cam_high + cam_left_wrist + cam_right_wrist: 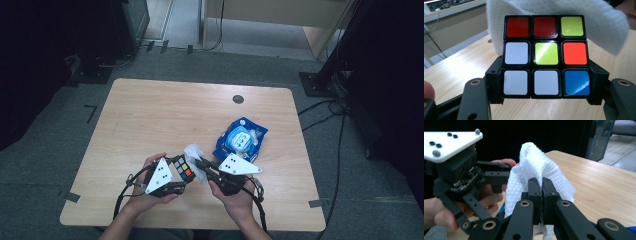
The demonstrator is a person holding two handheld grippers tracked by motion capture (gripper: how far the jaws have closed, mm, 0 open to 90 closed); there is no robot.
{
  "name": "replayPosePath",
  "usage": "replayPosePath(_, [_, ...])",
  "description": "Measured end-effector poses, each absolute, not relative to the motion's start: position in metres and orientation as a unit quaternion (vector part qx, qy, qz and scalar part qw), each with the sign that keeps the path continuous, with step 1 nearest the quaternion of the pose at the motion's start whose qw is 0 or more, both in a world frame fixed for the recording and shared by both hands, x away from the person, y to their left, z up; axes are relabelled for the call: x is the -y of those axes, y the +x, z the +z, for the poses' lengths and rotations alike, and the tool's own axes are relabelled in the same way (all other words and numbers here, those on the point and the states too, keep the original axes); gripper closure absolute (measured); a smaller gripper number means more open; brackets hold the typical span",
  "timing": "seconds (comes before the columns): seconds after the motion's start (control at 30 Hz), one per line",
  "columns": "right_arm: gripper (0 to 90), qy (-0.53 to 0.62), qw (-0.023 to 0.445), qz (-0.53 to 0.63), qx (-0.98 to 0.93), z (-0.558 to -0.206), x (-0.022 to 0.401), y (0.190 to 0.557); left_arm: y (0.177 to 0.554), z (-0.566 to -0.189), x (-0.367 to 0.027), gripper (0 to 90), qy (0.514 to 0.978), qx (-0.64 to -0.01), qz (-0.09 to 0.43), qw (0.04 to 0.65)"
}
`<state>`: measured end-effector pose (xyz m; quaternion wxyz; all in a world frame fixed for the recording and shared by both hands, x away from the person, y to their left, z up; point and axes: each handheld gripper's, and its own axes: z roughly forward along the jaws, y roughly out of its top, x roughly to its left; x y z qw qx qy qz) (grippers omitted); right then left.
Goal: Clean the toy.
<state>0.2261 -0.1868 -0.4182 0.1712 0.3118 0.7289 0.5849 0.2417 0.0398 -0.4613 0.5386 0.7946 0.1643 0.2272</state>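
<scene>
1 cube [545, 55] face toward left gripper [176, 181].

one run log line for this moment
left gripper: shut on colourful puzzle cube | right gripper: shut on white textured wipe, beside cube | blue wipe pack: on table

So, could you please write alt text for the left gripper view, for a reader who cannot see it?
A puzzle cube is clamped between the two black jaws of the left gripper, its face showing red, yellow, white, orange and blue squares. A white wipe hangs just behind the cube, above a wooden table.
</scene>
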Motion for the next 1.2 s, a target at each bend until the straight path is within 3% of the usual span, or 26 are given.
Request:
replayPosePath(0.4, [87.8,0.359,0.167,0.553,-0.733,-0.434,0.197,0.241,0.243,-0.457,-0.045,34.0,0.787,-0.172,0.236,0.543])
replayPosePath(0.87, [87.9,0.321,0.172,0.578,-0.730,-0.422,0.189,0.230,0.240,-0.462,-0.036,34.1,0.795,-0.168,0.226,0.537])
replayPosePath(1.2, [87.7,0.371,0.166,0.534,-0.741,-0.443,0.199,0.247,0.243,-0.457,-0.044,34.1,0.785,-0.179,0.235,0.545])
